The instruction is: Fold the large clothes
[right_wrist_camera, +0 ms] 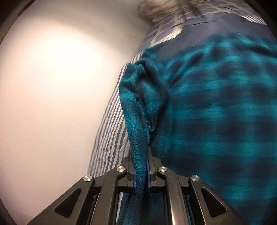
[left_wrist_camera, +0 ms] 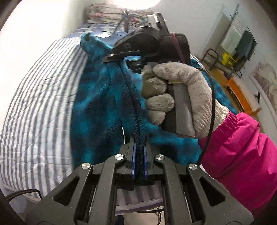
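Note:
A large teal and dark blue plaid fleece garment [left_wrist_camera: 100, 103] lies partly lifted over a striped bed. My left gripper [left_wrist_camera: 139, 138] is shut on a dark folded edge of the garment. In the left wrist view the right gripper [left_wrist_camera: 119, 56], held by a gloved hand [left_wrist_camera: 181, 97], is clamped on the same edge further along. In the right wrist view my right gripper [right_wrist_camera: 141, 152] is shut on a bunched teal edge of the garment [right_wrist_camera: 216, 107], which spreads out to the right.
The bed has a blue and white striped cover [left_wrist_camera: 39, 110] with a pillow and checked bedding [left_wrist_camera: 107, 15] at its head. A white wall [right_wrist_camera: 52, 86] runs along the bed's far side. An orange table [left_wrist_camera: 237, 90], a chair and shelves stand at the right.

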Demonstrator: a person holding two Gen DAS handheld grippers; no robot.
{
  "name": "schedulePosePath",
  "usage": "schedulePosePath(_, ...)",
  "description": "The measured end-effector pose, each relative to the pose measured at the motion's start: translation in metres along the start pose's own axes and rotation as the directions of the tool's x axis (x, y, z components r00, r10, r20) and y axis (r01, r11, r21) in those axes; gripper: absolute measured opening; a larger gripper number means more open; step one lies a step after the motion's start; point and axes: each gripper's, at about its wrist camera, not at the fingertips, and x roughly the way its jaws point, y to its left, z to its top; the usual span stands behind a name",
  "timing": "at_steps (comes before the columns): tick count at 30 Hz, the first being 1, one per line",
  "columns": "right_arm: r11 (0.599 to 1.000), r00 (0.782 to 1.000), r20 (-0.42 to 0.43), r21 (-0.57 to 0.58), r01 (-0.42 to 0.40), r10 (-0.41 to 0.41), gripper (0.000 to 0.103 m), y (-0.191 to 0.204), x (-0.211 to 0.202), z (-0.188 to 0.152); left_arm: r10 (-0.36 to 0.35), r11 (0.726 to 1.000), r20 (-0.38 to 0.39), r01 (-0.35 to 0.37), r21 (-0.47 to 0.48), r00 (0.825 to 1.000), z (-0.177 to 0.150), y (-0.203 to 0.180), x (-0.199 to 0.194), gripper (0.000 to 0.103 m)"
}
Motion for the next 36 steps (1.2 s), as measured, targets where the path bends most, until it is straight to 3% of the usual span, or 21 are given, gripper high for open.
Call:
schedulePosePath(3,0.997,0.999,0.041,0.081,0.001,-0.004,0.006,-0.037,-0.025,-0.010,-0.005,1.000,-0.029,0.006,0.022,1.000,0.000,-0.013,0.014,0.004)
schedulePosePath(7,0.989,0.999,0.018,0.144,0.029,-0.032,0.006,-0.067,-0.033,-0.022,-0.005,0.999,-0.062,0.008,0.050,0.998,-0.005,-0.023,0.021,0.004)
schedulePosePath(10,0.986,0.998,0.014,0.159,0.050,-0.053,0.006,-0.073,-0.034,-0.028,0.001,0.998,-0.070,0.004,0.068,0.998,-0.006,-0.034,0.024,0.004)
schedulePosePath(17,0.982,0.997,0.040,0.178,0.061,-0.069,0.006,-0.059,-0.035,-0.036,-0.016,0.997,-0.062,0.021,0.070,0.998,-0.023,-0.014,0.003,0.005)
schedulePosePath(19,0.987,0.996,0.054,0.144,0.068,-0.077,0.006,-0.049,-0.032,-0.026,-0.048,0.997,-0.072,0.052,0.060,0.996,-0.025,-0.008,-0.003,0.005)
schedulePosePath(20,0.986,0.991,0.048,0.112,0.121,-0.127,0.006,-0.047,-0.034,-0.024,-0.079,0.996,-0.086,0.083,0.044,0.993,-0.027,-0.002,-0.008,0.006)
schedulePosePath(23,0.982,0.985,-0.009,0.077,0.175,-0.175,0.007,-0.044,-0.031,-0.021,-0.124,0.991,-0.094,0.128,0.038,0.988,-0.033,0.007,-0.028,0.011)
schedulePosePath(27,0.973,0.969,-0.082,-0.040,0.229,-0.232,0.027,-0.030,-0.033,-0.022,-0.105,0.994,-0.010,0.105,-0.004,0.994,-0.035,0.036,-0.065,0.011)
schedulePosePath(29,0.945,0.952,-0.046,-0.144,0.294,-0.303,0.032,-0.017,-0.049,-0.022,-0.091,0.993,0.036,0.093,-0.070,0.995,-0.031,0.058,-0.074,0.011)
schedulePosePath(32,0.931,0.948,0.002,-0.185,0.313,-0.318,0.032,-0.008,-0.068,-0.011,-0.069,0.984,0.033,0.074,-0.161,0.997,-0.027,0.079,-0.067,0.011)
schedulePosePath(36,0.907,0.941,0.101,-0.251,0.338,-0.323,0.032,0.013,-0.088,0.012,-0.059,0.990,-0.002,0.058,-0.128,0.998,-0.025,0.070,-0.047,0.011)
